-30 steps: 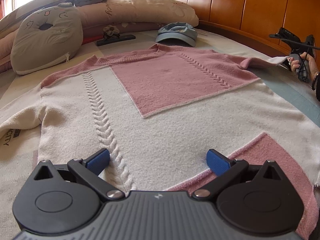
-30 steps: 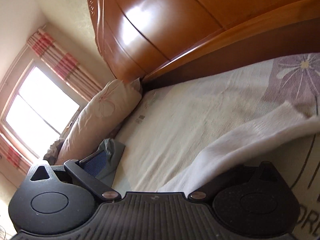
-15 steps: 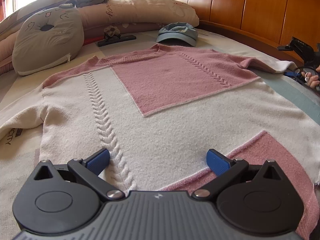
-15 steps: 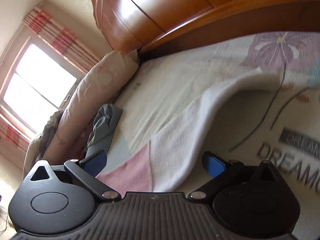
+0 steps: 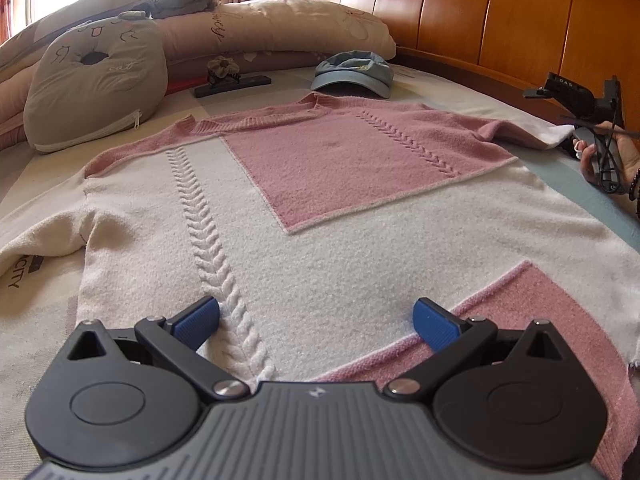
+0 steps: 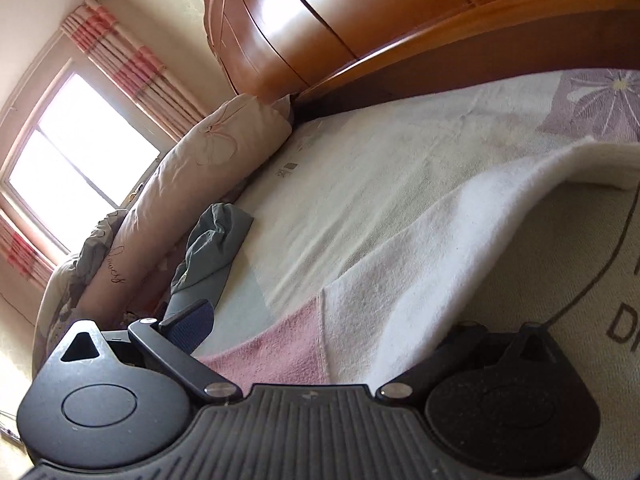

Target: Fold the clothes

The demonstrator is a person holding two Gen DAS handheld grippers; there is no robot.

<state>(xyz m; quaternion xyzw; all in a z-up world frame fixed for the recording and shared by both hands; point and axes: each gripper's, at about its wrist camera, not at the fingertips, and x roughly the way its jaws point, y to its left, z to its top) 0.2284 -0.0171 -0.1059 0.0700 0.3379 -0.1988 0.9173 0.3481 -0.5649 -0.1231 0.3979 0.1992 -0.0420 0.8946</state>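
Both hand-held grippers spread, right one [image 6: 316, 328] seemingly back astride sleeve [image 6: 440, 280].

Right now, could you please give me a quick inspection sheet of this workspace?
Surface: bed sheet, printed.
Job's things: pink and white sweater spread flat; its sleeve lies across the right gripper.
Clutter: blue cap, cat cushion, hair clip, pillows.
Grippers: left gripper open over the hem; right gripper, one finger hidden by the sleeve.
Cables: black cable at the hand.
Surroundings: wooden headboard, window.
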